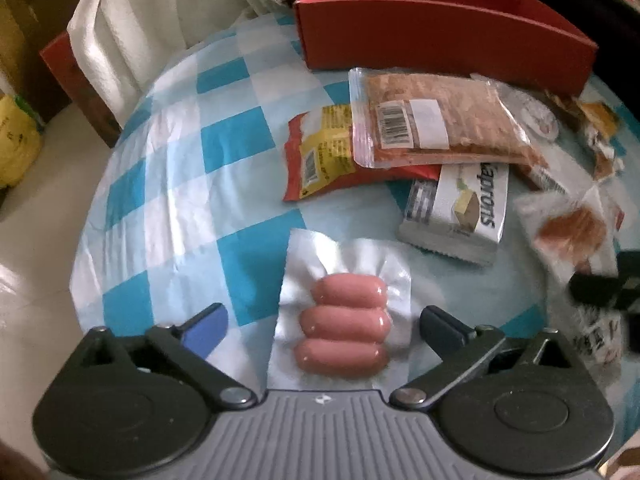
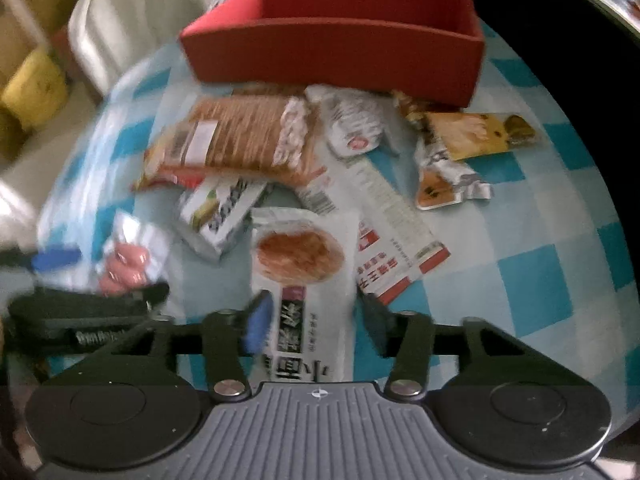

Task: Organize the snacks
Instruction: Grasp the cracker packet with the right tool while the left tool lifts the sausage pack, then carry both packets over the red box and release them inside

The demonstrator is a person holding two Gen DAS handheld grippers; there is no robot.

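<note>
The left gripper (image 1: 322, 328) is spread wide around the sausage pack (image 1: 343, 330); the right gripper (image 2: 316, 316) straddles, unclamped, a white snack packet (image 2: 304, 264). At twelve o'clock the red box (image 2: 332, 56) looks empty, with the snack pile (image 2: 256, 140) on the checked cloth (image 2: 540, 240), so sorting seems barely begun.

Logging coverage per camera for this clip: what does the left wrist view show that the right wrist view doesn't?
Left wrist only: the left tongs open around the sausage pack, and its red-and-yellow packet.

Right wrist only: the right tongs astride a white pouch, plus a yellow packet.

Both: the red box, the barcoded clear bag, and the checked cloth.
</note>
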